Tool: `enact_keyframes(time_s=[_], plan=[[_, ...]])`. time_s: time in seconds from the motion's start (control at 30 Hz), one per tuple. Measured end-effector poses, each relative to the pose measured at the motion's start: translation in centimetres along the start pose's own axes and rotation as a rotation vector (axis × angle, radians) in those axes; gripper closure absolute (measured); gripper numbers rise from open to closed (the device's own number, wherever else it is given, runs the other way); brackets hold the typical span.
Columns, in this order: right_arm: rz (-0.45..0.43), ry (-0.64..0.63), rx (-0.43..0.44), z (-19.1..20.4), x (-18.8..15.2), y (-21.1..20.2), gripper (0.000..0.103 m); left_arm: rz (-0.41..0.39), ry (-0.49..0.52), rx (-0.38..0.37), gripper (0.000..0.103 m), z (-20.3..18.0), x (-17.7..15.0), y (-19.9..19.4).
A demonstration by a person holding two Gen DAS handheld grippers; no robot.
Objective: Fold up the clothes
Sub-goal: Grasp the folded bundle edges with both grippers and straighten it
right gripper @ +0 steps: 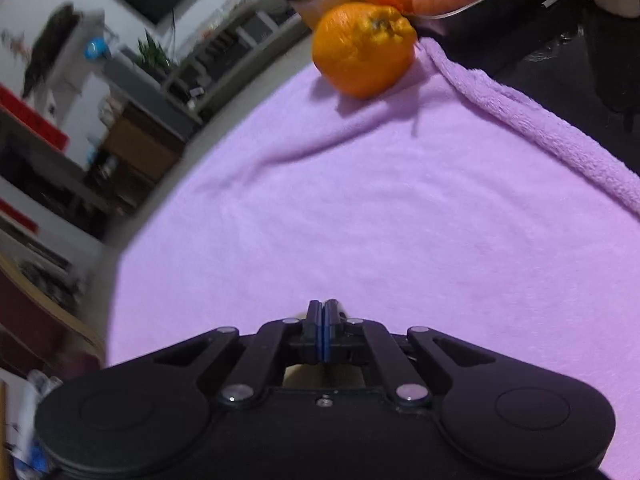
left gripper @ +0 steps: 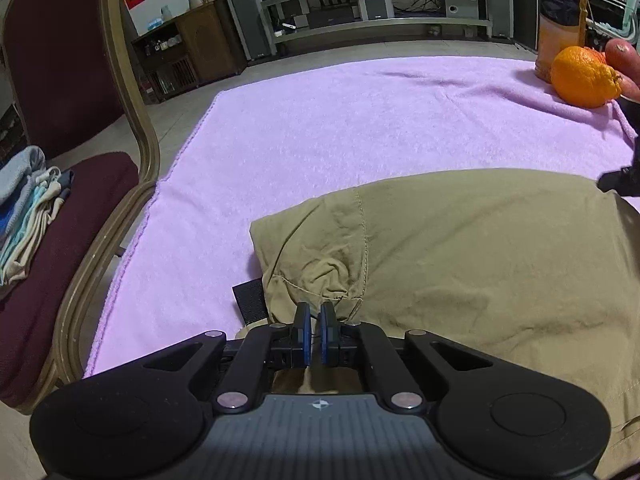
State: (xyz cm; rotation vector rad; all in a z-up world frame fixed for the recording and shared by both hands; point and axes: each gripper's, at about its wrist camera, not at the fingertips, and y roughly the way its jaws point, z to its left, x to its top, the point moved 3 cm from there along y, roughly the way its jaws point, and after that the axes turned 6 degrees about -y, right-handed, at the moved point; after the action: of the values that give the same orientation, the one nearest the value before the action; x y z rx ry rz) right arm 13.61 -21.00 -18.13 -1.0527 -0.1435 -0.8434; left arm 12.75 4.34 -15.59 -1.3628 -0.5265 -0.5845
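Observation:
A khaki garment [left gripper: 460, 248] lies folded on the purple blanket [left gripper: 320, 128]. My left gripper [left gripper: 315, 312] sits low at its near left corner, jaws nearly together with a narrow gap, bunched khaki cloth right at the tips. My right gripper [right gripper: 323, 308] is shut over the blanket [right gripper: 380, 208]; a sliver of khaki cloth [right gripper: 304, 376] shows beneath its fingers, and whether the pads pinch it is hidden. A dark part of the right gripper [left gripper: 620, 178] shows at the garment's far right edge in the left wrist view.
An orange [left gripper: 584, 78] and a red apple sit at the blanket's far right corner beside a yellow bottle [left gripper: 560, 12]; the orange [right gripper: 362, 48] is ahead of the right gripper. A maroon chair [left gripper: 68, 184] with stacked folded clothes [left gripper: 28, 208] stands left.

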Motion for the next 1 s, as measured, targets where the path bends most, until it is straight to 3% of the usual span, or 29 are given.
enact_keyframes(time_s=[0.1, 0.17, 0.23, 0.3, 0.5, 0.63, 0.77, 0.87, 0.9, 1.0], plan=[[-0.038, 0.028, -0.032, -1.5, 0.7, -2.4, 0.096, -0.018, -0.079, -0.019, 0.091, 1.8, 0.3, -1.4], [-0.051, 0.011, -0.014, -1.9, 1.0, -4.8, 0.093, -0.087, -0.15, -0.045, 0.09, 3.5, 1.0, -3.6], [-0.077, -0.058, 0.006, -1.3, 0.8, -7.1, 0.081, -0.177, -0.191, -0.065, 0.09, 4.7, 1.8, -5.6], [-0.091, -0.115, 0.035, -0.3, 0.1, -8.5, 0.08, -0.216, -0.205, -0.074, 0.09, 4.8, 2.6, -5.9], [-0.067, -0.389, 0.127, 7.3, -3.0, -5.6, 0.08, -0.198, -0.12, -0.07, 0.09, 1.3, 4.6, -2.5], [-0.07, -0.565, 0.161, 11.7, -4.7, -2.0, 0.08, -0.134, -0.118, -0.049, 0.09, 0.8, 4.5, 0.8], [-0.039, -0.675, 0.113, 11.4, -6.4, 1.3, 0.086, -0.039, -0.106, 0.043, 0.087, 1.6, 3.1, 4.2], [-0.082, -0.739, 0.082, 10.3, -7.6, -1.0, 0.086, -0.021, -0.097, 0.083, 0.087, 2.7, 2.1, 3.8], [-0.084, -0.747, 0.044, 9.8, -7.9, -2.0, 0.081, -0.019, -0.1, 0.08, 0.087, 3.1, 1.7, 3.5], [-0.037, -0.718, -0.008, 7.0, -8.9, -4.6, 0.08, -0.031, -0.046, 0.09, 0.087, 3.2, 0.1, 2.0]])
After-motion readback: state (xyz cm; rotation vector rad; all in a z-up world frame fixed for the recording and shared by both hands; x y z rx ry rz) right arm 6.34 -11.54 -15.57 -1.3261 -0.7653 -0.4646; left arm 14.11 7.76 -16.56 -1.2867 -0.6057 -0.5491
